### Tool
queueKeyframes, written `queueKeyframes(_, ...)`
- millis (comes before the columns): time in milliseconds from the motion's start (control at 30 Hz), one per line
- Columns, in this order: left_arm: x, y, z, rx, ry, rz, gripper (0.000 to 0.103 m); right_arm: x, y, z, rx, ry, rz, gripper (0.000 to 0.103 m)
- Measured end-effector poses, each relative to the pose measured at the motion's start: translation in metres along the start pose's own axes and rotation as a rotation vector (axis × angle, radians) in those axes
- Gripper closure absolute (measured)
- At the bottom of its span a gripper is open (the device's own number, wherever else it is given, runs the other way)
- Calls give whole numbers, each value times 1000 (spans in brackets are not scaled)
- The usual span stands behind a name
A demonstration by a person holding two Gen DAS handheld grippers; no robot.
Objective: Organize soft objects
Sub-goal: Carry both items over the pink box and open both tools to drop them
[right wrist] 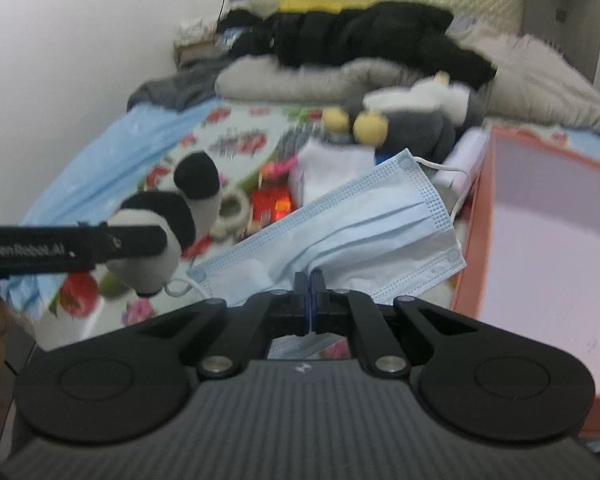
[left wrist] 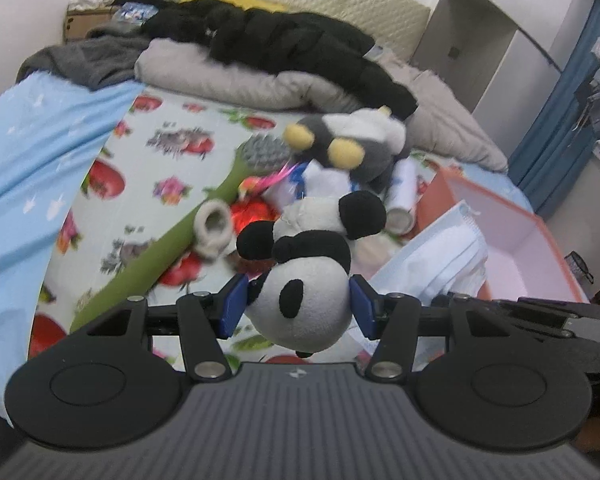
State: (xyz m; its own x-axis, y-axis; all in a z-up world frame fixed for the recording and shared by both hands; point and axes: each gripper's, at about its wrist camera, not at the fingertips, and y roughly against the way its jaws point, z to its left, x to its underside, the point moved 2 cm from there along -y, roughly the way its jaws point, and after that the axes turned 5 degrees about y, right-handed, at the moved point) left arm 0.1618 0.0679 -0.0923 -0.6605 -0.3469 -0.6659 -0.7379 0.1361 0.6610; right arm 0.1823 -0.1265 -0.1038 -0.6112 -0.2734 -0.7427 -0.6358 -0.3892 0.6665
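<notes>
My left gripper (left wrist: 298, 306) is shut on a black-and-white panda plush (left wrist: 304, 300), gripped at its head and held above the bed; the panda also shows in the right wrist view (right wrist: 160, 236). My right gripper (right wrist: 310, 280) is shut on a light blue face mask (right wrist: 352, 232), held up beside the pink box (right wrist: 540, 240). The mask also shows in the left wrist view (left wrist: 440, 256). A grey penguin plush (left wrist: 352, 140) with yellow feet lies further back among small items.
The pink box (left wrist: 512, 248) stands open on the right of the bed. A green back-scratcher brush (left wrist: 160, 256), a small grey sock (left wrist: 214, 228), a white bottle (left wrist: 404, 192) and packets lie on the floral sheet. A grey pillow (left wrist: 236, 76) and black jacket (left wrist: 292, 40) lie behind.
</notes>
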Motion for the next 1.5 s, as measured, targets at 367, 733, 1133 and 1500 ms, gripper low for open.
queueKeyframes(367,-46,24,-70,129,-59,-77,42,-47,64,-39,101,-60,-160,99)
queueKeyframes(733,-46,-13,-157,258,-127,-30,42,-40,93,-108,235,-169,-197,98)
queueKeyframes(1133,3,-117,-216,272,-219,156,42,18,63,-188,320,-318,-77,98)
queueKeyframes(1500,15,-177,-247,275,-311,263,42,63,25,-226,335,-435,17,98)
